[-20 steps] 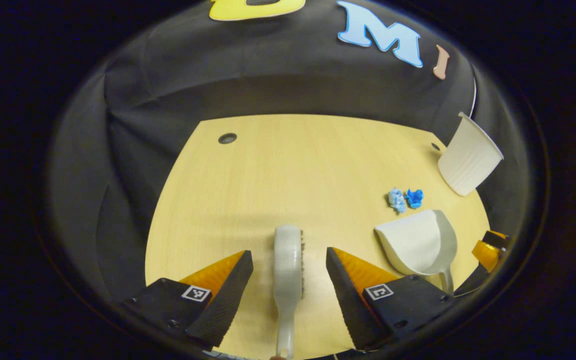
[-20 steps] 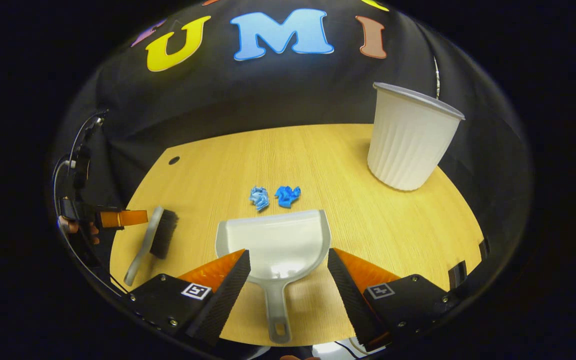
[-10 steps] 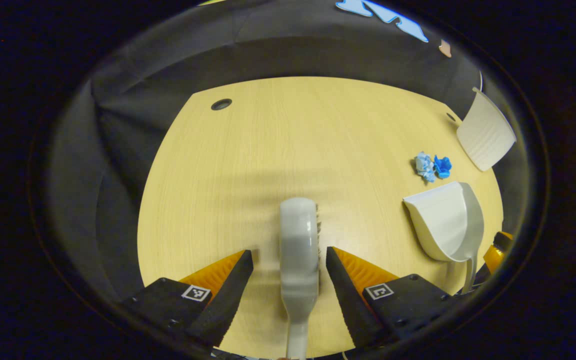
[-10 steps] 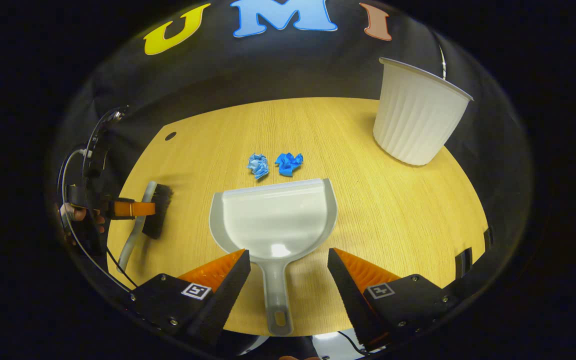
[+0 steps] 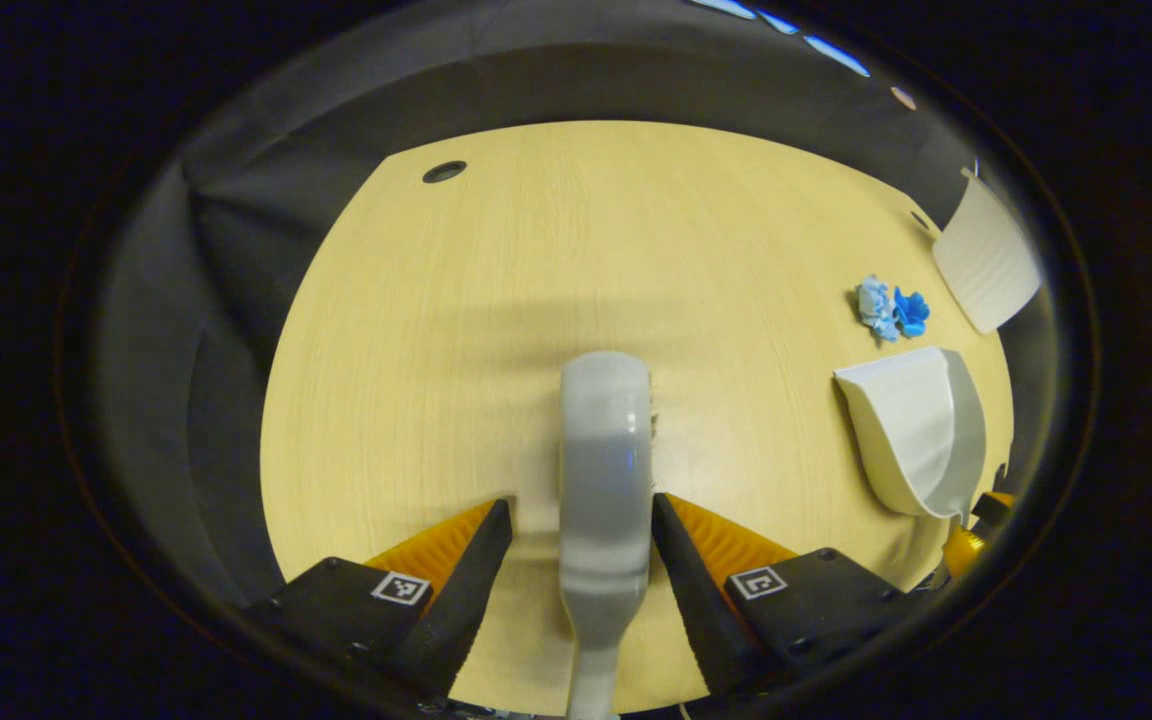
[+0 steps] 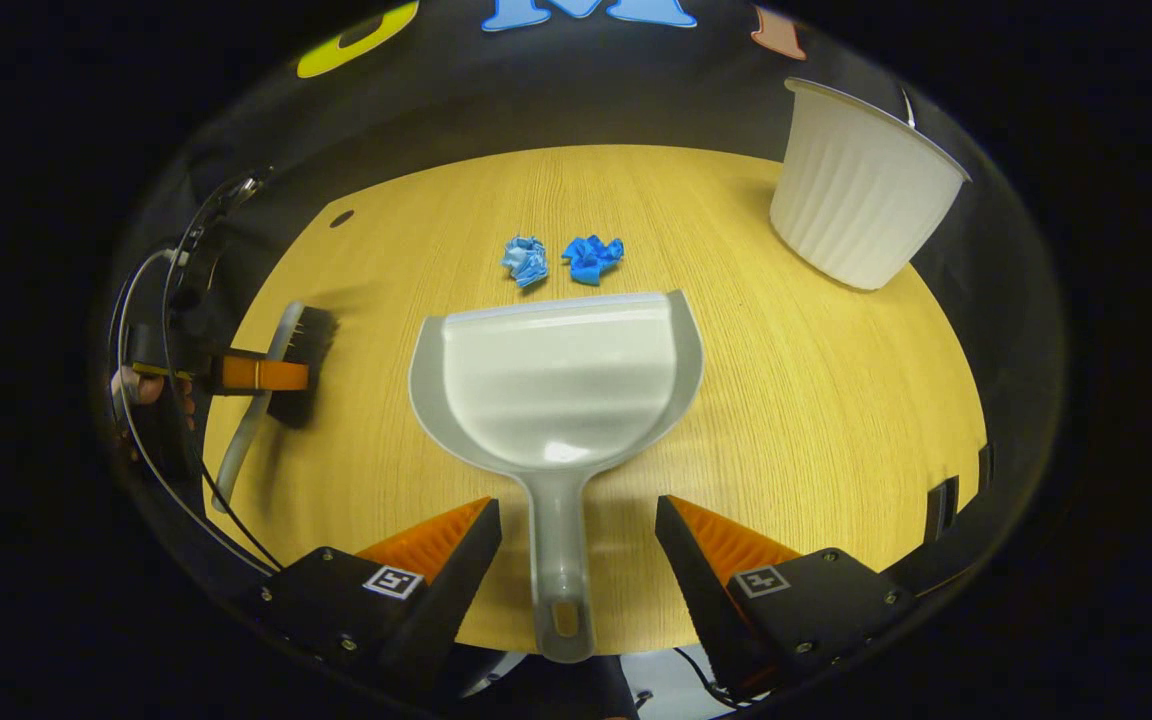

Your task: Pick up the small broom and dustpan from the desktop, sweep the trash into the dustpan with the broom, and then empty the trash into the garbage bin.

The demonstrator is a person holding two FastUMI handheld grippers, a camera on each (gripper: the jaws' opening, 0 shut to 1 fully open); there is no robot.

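The small grey broom (image 5: 604,450) lies on the wooden desktop (image 5: 496,280), bristles to its right. My left gripper (image 5: 581,500) is open and straddles the broom's back; its right finger is at the broom's side and a gap remains on the left. The white dustpan (image 6: 556,375) lies flat with its mouth facing two crumpled blue paper wads (image 6: 526,260) (image 6: 593,258). My right gripper (image 6: 577,502) is open, one finger on each side of the dustpan's handle (image 6: 558,560) without touching it. The right gripper view also has the left gripper (image 6: 258,373) over the broom (image 6: 291,350).
The white ribbed garbage bin (image 6: 861,195) stands upright at the desk's far right, beyond the dustpan. A cable hole (image 5: 444,171) is near the far left edge. The desk's front edge runs just under both grippers. A hand (image 6: 131,385) holds the left gripper.
Both grippers have come down and forward. The broom now sits deeper between the left fingers, which have narrowed a little. The dustpan's handle now lies between the right fingers.
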